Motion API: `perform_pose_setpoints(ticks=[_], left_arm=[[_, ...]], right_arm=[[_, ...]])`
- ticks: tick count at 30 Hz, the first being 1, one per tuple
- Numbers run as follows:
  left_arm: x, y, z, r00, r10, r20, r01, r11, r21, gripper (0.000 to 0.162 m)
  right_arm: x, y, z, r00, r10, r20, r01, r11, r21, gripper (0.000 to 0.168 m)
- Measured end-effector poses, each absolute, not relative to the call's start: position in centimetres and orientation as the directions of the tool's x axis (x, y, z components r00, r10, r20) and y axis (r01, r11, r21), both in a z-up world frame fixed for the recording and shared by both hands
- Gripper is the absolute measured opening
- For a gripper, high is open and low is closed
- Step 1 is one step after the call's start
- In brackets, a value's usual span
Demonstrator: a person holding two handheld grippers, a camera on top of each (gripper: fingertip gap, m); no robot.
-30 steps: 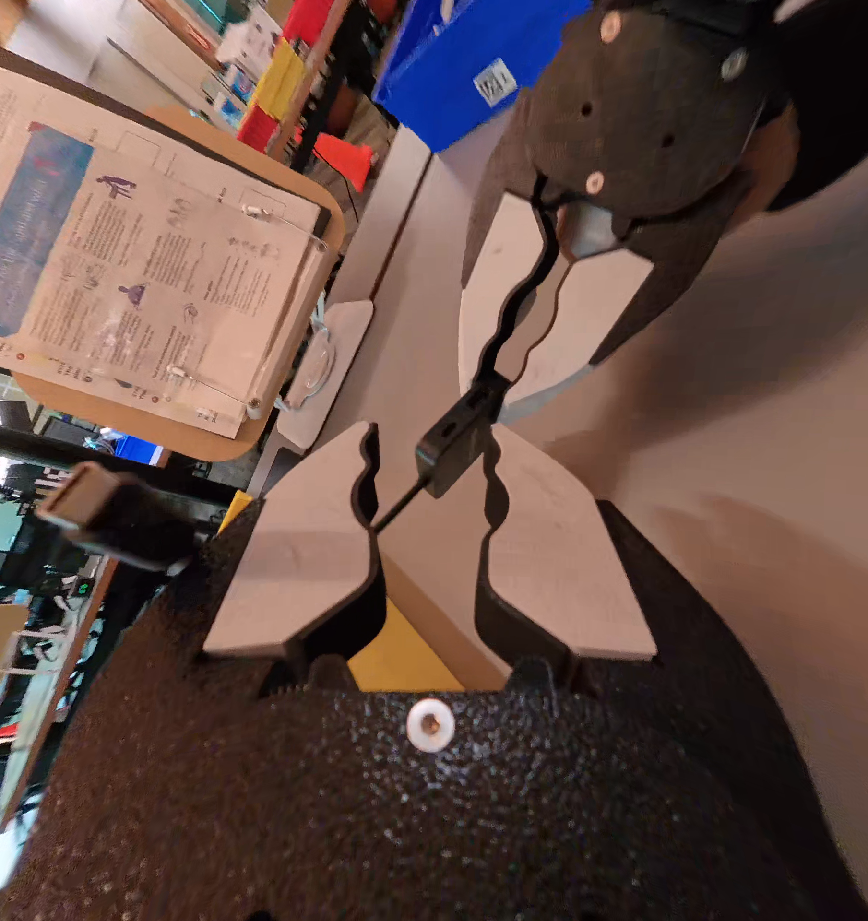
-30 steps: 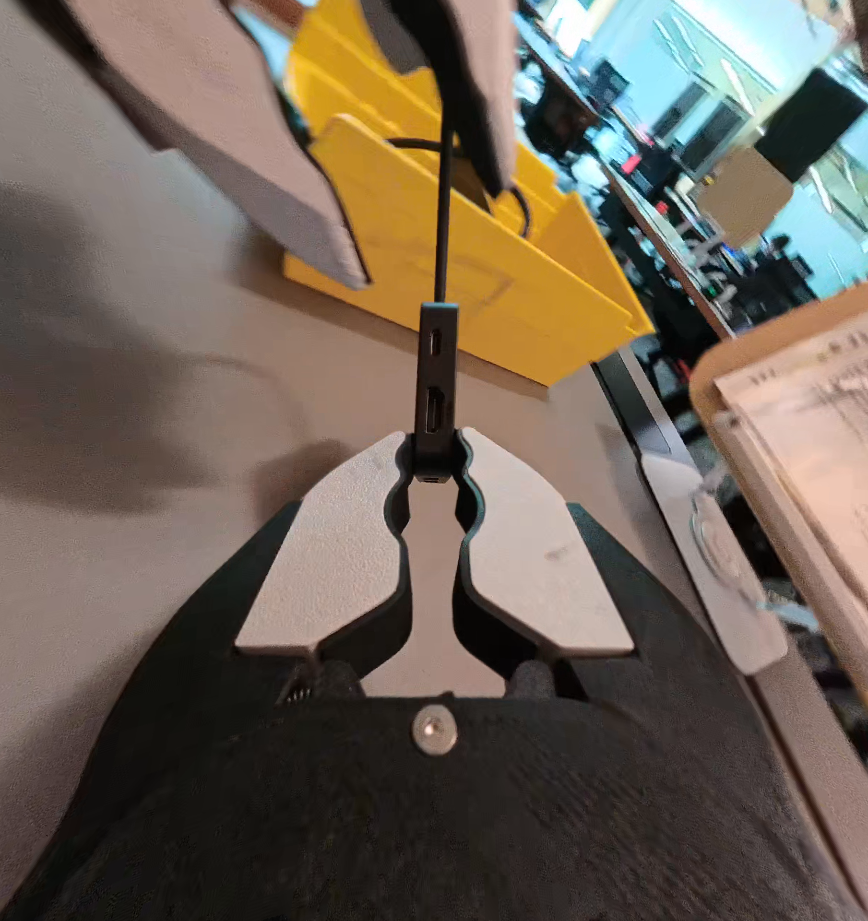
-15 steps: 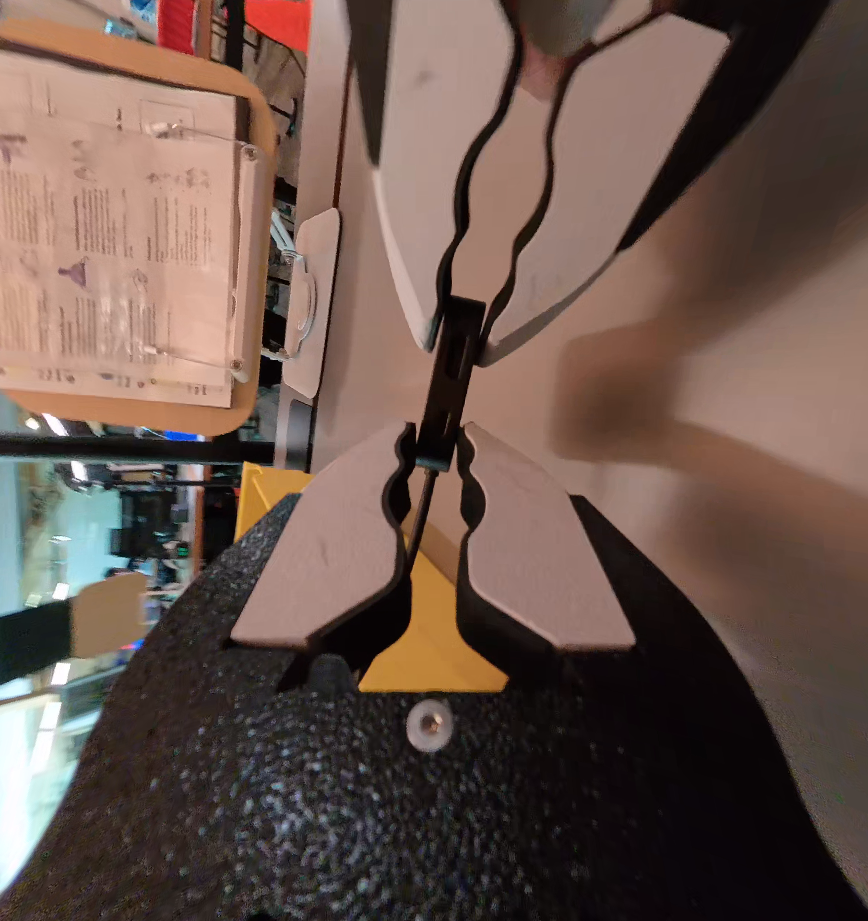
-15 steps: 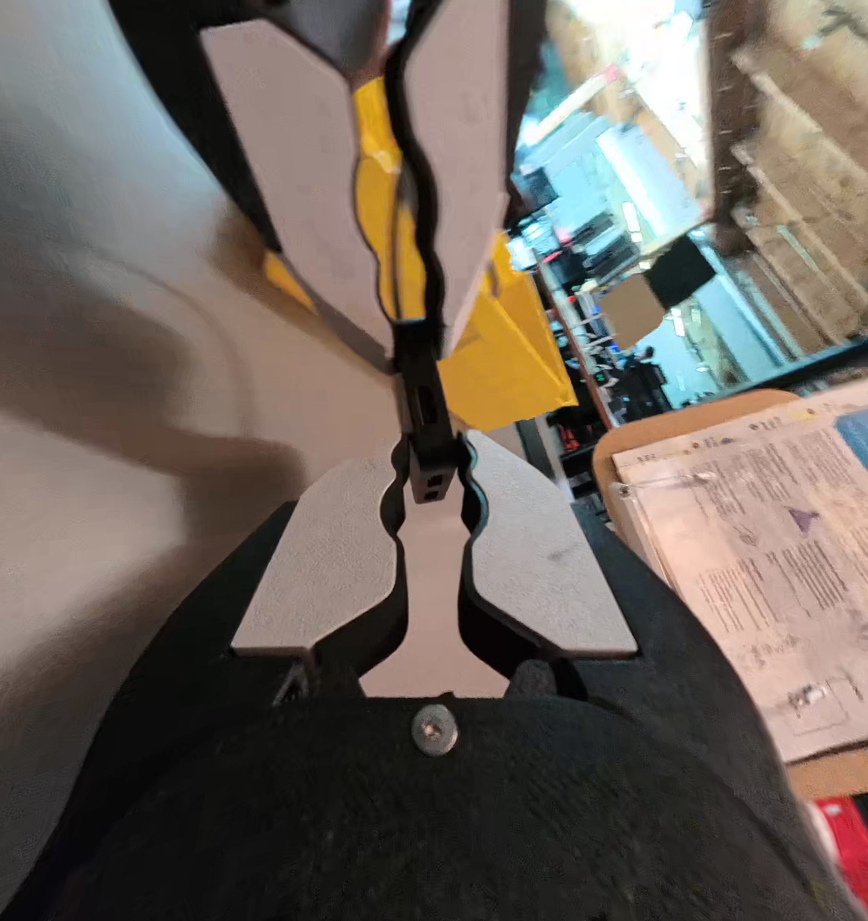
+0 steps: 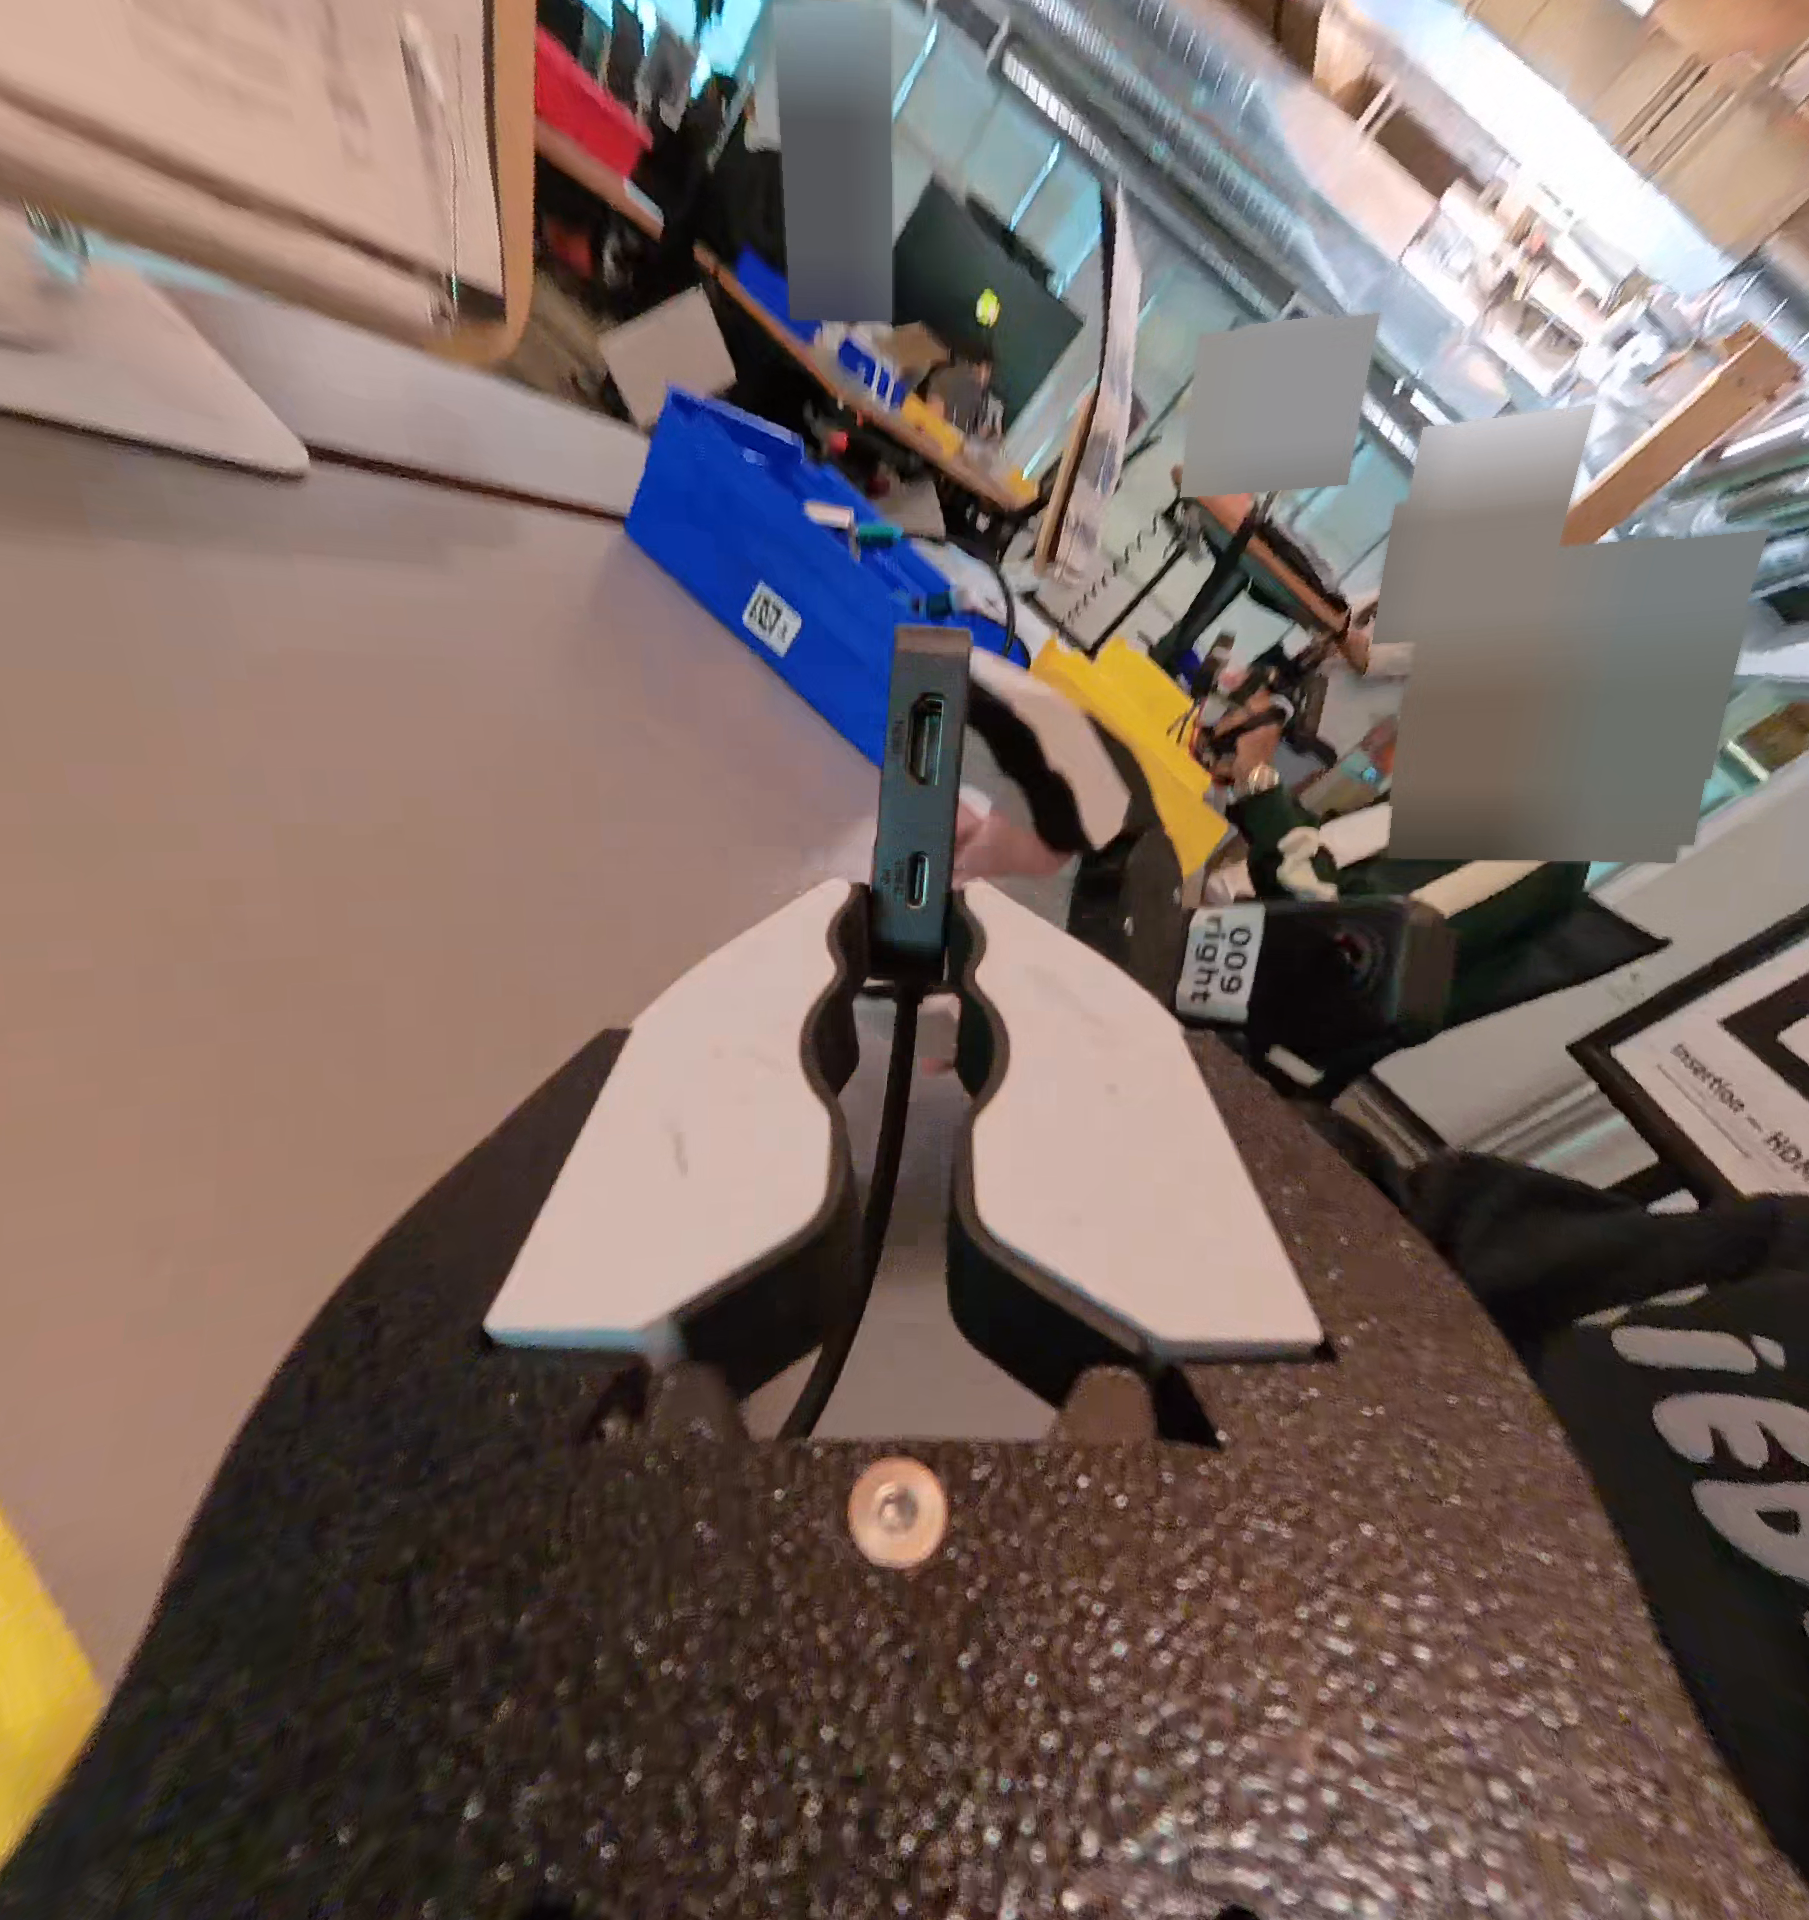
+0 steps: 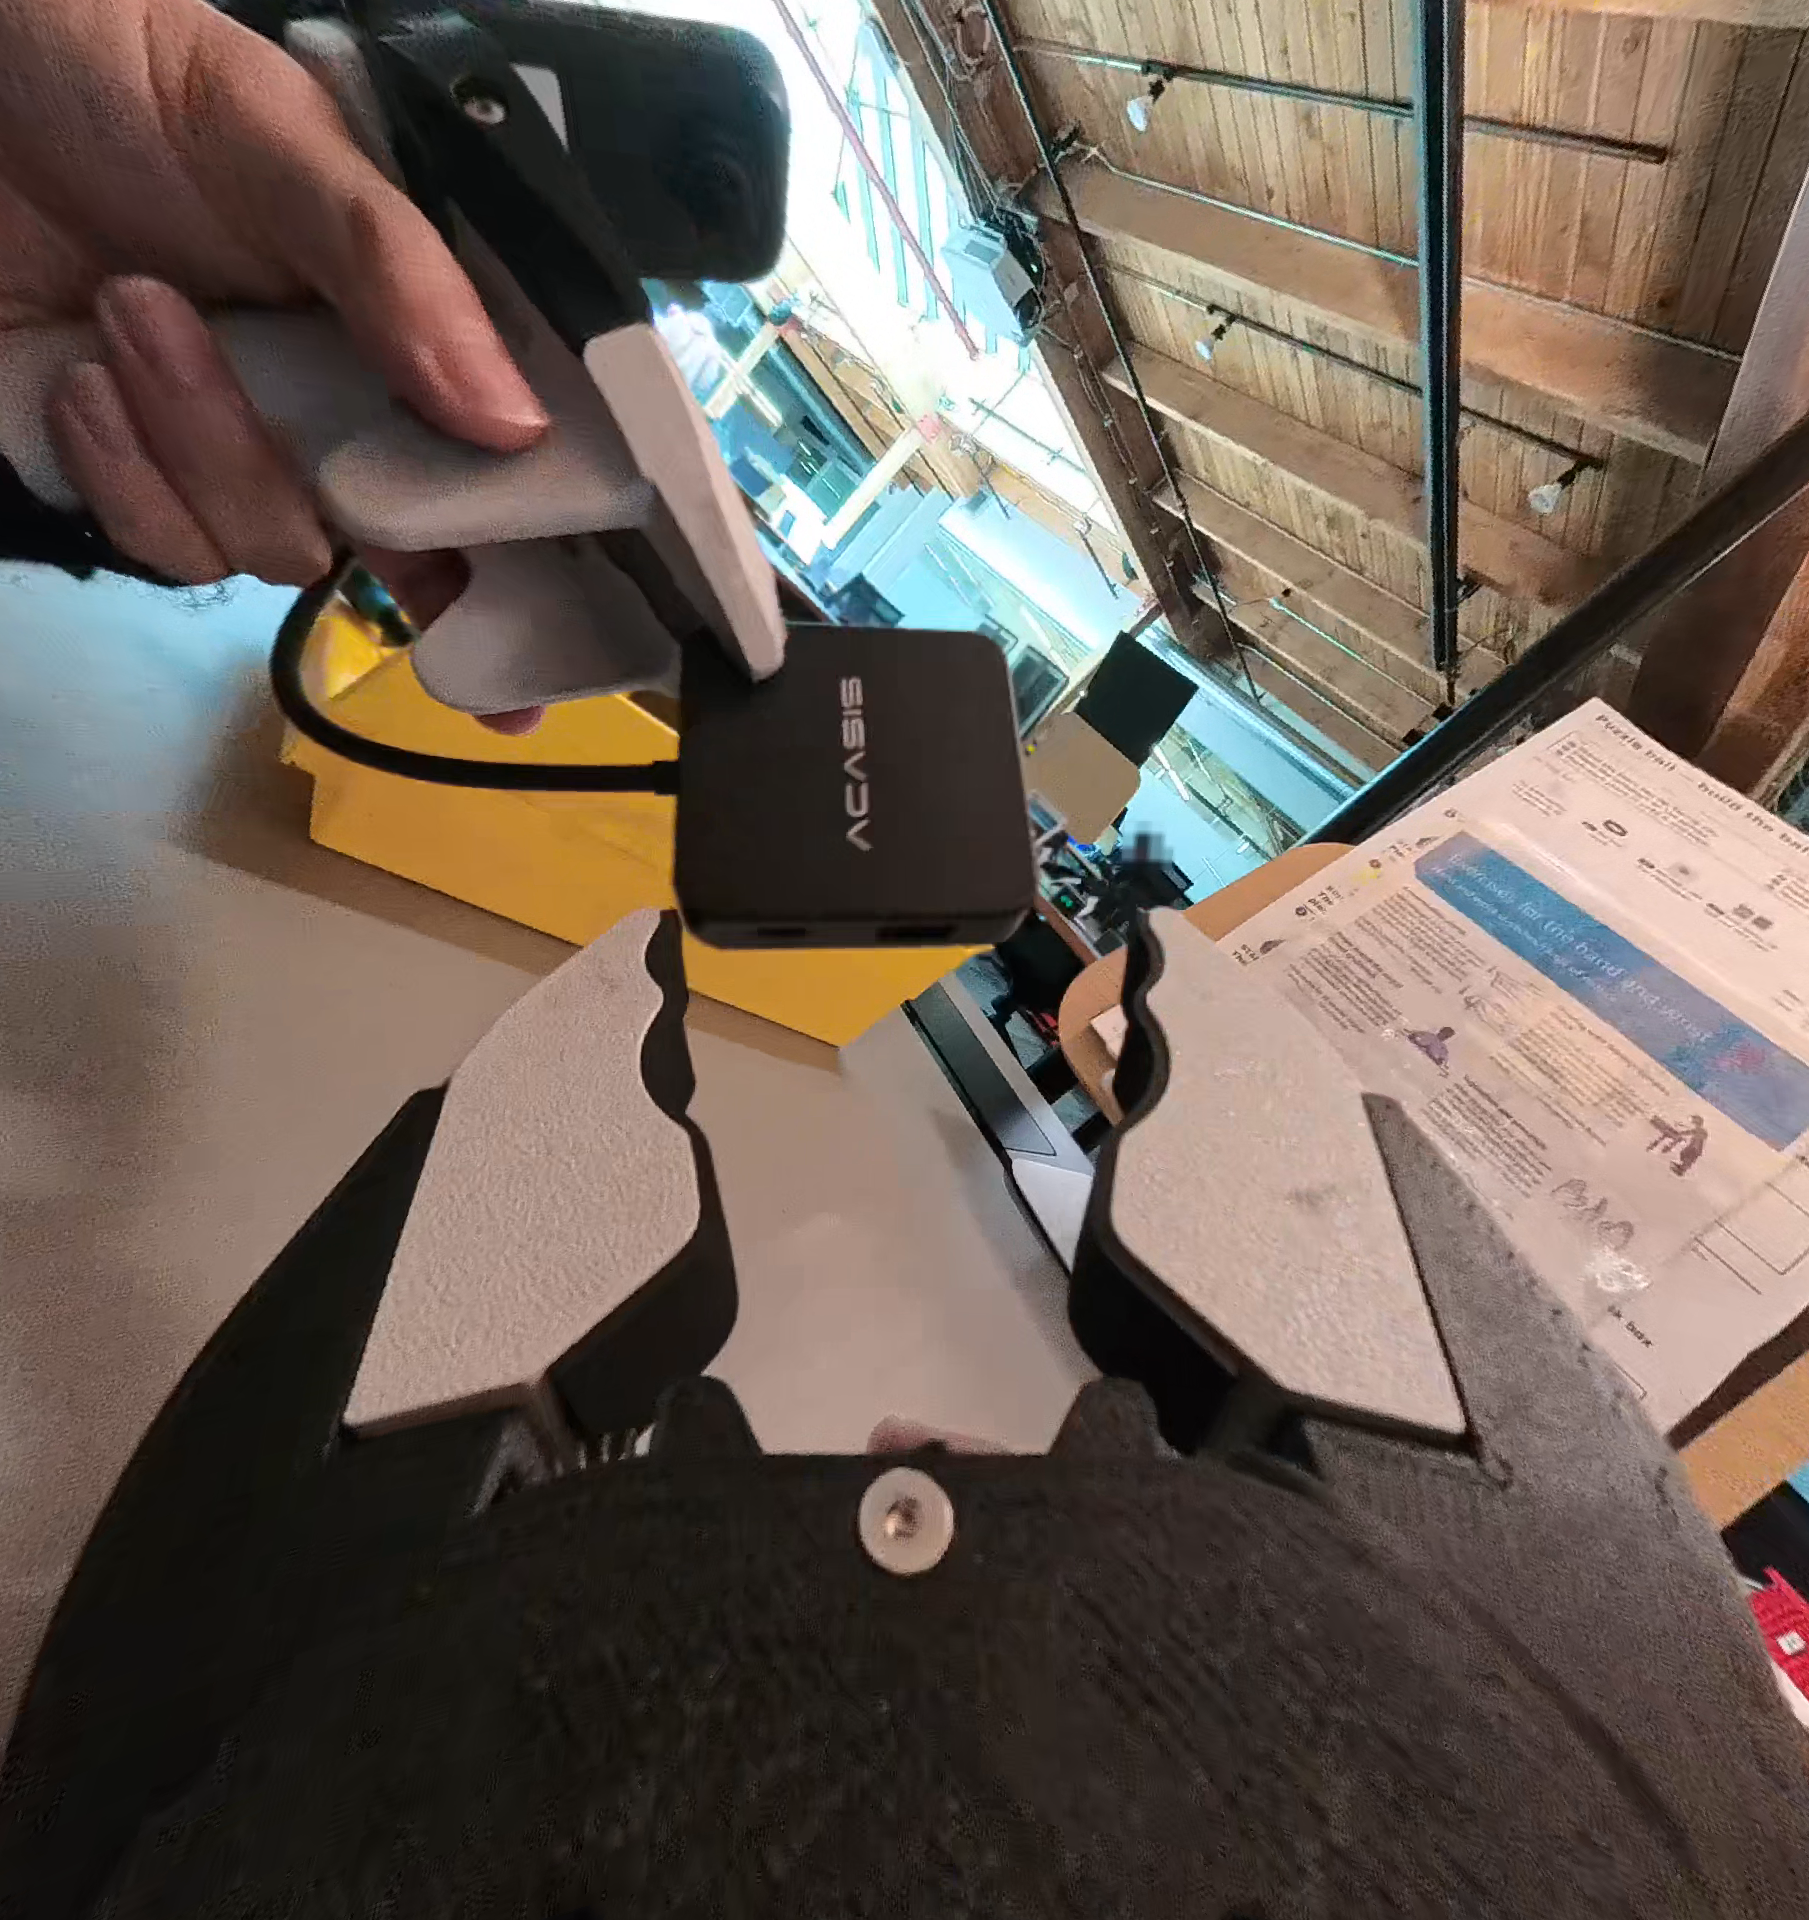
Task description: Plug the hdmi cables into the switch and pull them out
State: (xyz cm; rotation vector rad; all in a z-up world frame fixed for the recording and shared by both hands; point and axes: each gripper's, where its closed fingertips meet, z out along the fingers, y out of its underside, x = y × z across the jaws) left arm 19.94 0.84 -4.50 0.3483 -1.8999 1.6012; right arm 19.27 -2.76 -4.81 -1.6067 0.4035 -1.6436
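My left gripper (image 5: 908,906) is shut on the black switch (image 5: 921,790). It holds the switch edge-on above the table, with two empty ports facing the camera. The switch's black cable (image 5: 884,1164) runs back between the fingers. In the right wrist view the switch (image 6: 848,790) hangs flat-side on, pinched at one corner by a left finger (image 6: 692,499), and its cable (image 6: 443,764) loops left. My right gripper (image 6: 900,940) is wide open just below the switch, and its pads do not touch it. One right finger (image 5: 1061,753) shows behind the switch.
A yellow bin (image 6: 526,831) stands on the grey table (image 5: 360,779) behind the switch, and a blue bin (image 5: 775,561) stands at the far edge. A clipboard with a printed sheet (image 6: 1606,1039) stands to the right. A hand (image 6: 204,208) holds the left gripper.
The left gripper closed on the switch's cable end while the right still held the other end. The right gripper then let go and opened wide. Both views have swung.
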Motion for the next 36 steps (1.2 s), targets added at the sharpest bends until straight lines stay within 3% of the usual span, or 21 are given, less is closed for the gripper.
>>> perform_pose_setpoints(ticks=[7,10,13,16,17,20,22,24,26,28,31,36], left_arm=[[18.5,-0.1,-5.2,-0.765,0.172,0.621,-0.571,0.264,-0.777,0.013],[17.9,-0.5,-5.3,-0.761,0.168,0.627,-0.576,0.269,-0.772,0.013],[17.8,-0.5,-5.1,-0.743,0.186,0.643,-0.59,0.273,-0.76,0.013],[18.5,0.6,-3.3,-0.759,0.184,0.625,-0.58,0.245,-0.777,0.034],[18.9,1.4,-2.0,-0.788,0.192,0.585,-0.55,0.209,-0.809,0.034],[20.4,4.4,1.3,-0.932,0.129,0.338,-0.329,0.084,-0.941,0.034],[22.4,6.1,1.5,-0.999,-0.012,0.053,-0.054,0.089,-0.995,0.035],[24.7,7.5,0.5,-0.948,-0.151,-0.281,0.252,0.188,-0.949,0.044],[25.8,8.1,-1.7,-0.84,-0.131,-0.526,0.453,0.364,-0.814,0.045],[25.6,7.9,-3.9,-0.778,-0.037,-0.627,0.539,0.473,-0.697,0.049],[24.5,6.6,-5.9,-0.705,0.081,-0.705,0.641,0.499,-0.583,0.057],[22.0,4.5,-8.1,-0.666,0.21,-0.716,0.722,0.42,-0.549,0.059]], right_arm=[[19.5,-2.0,-5.9,0.167,-0.696,0.698,0.287,-0.643,-0.71,0.082],[19.7,-2.8,-6.1,0.163,-0.703,0.693,0.232,-0.655,-0.719,0.074],[19.6,-2.7,-6.4,0.256,-0.756,0.603,0.2,-0.569,-0.798,0.073],[19.8,-3.7,-6.7,0.272,-0.798,0.538,0.145,-0.519,-0.843,0.073],[19.9,-4.1,-6.9,0.264,-0.8,0.539,0.128,-0.525,-0.841,0.073],[20.1,-4.8,-7.5,0.261,-0.797,0.544,0.086,-0.542,-0.836,0.073],[20.2,-4.6,-8.0,0.275,-0.786,0.554,0.068,-0.559,-0.827,0.073],[20.2,-4.2,-8.4,0.294,-0.776,0.557,0.061,-0.567,-0.822,0.073],[20.2,-3.7,-8.8,0.332,-0.768,0.547,0.052,-0.564,-0.824,0.073],[20.1,-3.4,-9.2,0.355,-0.762,0.541,0.04,-0.566,-0.824,0.073],[19.8,-2.7,-9.6,0.416,-0.757,0.504,0.038,-0.54,-0.841,0.073],[18.8,-1.2,-9.8,0.55,-0.738,0.391,0.035,-0.447,-0.894,0.073]])
